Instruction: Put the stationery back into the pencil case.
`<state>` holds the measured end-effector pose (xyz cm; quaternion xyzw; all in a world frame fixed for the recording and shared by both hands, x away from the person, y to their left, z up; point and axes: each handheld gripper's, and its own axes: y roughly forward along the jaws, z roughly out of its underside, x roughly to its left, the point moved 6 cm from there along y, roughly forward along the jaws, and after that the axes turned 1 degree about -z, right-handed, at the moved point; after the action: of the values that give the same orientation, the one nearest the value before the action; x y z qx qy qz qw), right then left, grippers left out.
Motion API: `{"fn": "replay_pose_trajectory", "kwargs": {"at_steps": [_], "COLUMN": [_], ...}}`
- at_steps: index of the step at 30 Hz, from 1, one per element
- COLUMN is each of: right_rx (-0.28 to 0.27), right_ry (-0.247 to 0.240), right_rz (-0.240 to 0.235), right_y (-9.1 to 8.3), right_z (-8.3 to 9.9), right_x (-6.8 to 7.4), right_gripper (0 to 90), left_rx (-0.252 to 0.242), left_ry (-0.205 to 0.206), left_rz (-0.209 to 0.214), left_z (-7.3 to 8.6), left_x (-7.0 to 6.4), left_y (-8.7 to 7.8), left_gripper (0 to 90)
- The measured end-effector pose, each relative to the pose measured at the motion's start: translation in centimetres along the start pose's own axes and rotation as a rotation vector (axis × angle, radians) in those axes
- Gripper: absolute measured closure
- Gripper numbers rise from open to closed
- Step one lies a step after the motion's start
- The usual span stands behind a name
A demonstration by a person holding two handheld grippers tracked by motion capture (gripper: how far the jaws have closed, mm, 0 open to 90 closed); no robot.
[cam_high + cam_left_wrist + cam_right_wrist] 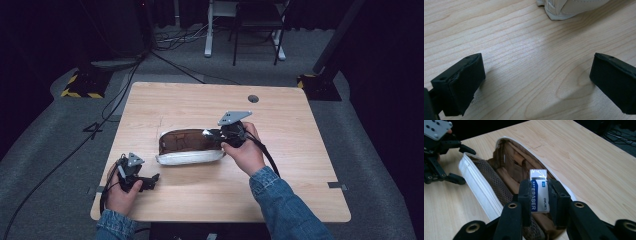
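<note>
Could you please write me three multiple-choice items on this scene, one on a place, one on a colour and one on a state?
1. Where is the eraser?
A. flat on the table
B. between the right gripper's jaws, over the open pencil case
C. in the left gripper

2. What colour is the pencil case's lining?
A. brown
B. blue
C. red

3. How does the left gripper stand?
A. shut on the case
B. shut on the eraser
C. open, with nothing between its jaws

Answers:
1 B: the right gripper view shows both jaws pressed on the eraser's sides above the case.
2 A: brown mesh and pockets show inside the white rim.
3 C: the left gripper view shows bare table between its spread jaws.
</note>
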<state>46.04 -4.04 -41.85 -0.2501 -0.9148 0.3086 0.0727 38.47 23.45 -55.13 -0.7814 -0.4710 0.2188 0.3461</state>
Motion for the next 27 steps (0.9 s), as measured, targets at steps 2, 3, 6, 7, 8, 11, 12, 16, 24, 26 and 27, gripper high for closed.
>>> {"fn": "replay_pose_trajectory", "kwargs": {"at_steps": [2, 3, 6, 7, 8, 11, 12, 16, 24, 26, 27], "right_rx": [0.001, -0.001, -0.002, 0.0, 0.002, 0.008, 0.01, 0.019, 0.044, 0.052, 0.054], "right_ry": [-0.004, -0.002, -0.007, -0.009, -0.013, -0.021, -0.026, -0.026, -0.026, -0.028, -0.026], "right_rz": [-0.004, -0.008, -0.014, -0.016, -0.016, -0.02, -0.019, -0.02, -0.028, -0.033, -0.033], "right_y": [0.3, 0.4, 0.9, 1.0, 1.2, 1.7, 1.9, 2.5, 3.8, 4.3, 4.4], "right_z": [-0.2, -0.3, -0.5, -0.6, -0.6, -0.9, -0.9, -1.1, -1.1, -1.1, -1.0], "right_x": [0.2, 0.3, 0.5, 0.6, 0.6, 1.0, 1.0, 1.3, 1.6, 1.7, 1.8], "right_gripper": [73.6, 73.6, 73.6, 73.6, 73.6, 73.6, 73.6, 73.6, 73.6, 73.6, 73.6], "left_rx": [0.0, 0.0, 0.0, 0.0, 0.0, 0.0, 0.0, 0.0, 0.0, 0.0, 0.0], "left_ry": [0.0, 0.0, -0.001, 0.0, 0.0, 0.0, 0.0, 0.0, 0.0, 0.0, 0.0], "left_rz": [0.0, 0.0, 0.0, 0.0, 0.0, 0.0, 0.0, 0.0, 0.0, 0.0, 0.0], "left_z": [0.0, 0.0, 0.0, 0.0, 0.0, 0.0, 0.0, 0.0, 0.0, 0.0, 0.0], "left_x": [0.0, 0.0, 0.0, 0.0, 0.0, 0.0, 0.0, 0.0, 0.0, 0.0, 0.0], "left_y": [0.0, 0.0, 0.0, 0.0, 0.0, 0.0, 0.0, 0.0, 0.0, 0.0, 0.0], "left_gripper": [0.4, 0.4, 0.4, 0.4, 0.4, 0.4, 0.4, 0.4, 0.4, 0.4, 0.4]}}
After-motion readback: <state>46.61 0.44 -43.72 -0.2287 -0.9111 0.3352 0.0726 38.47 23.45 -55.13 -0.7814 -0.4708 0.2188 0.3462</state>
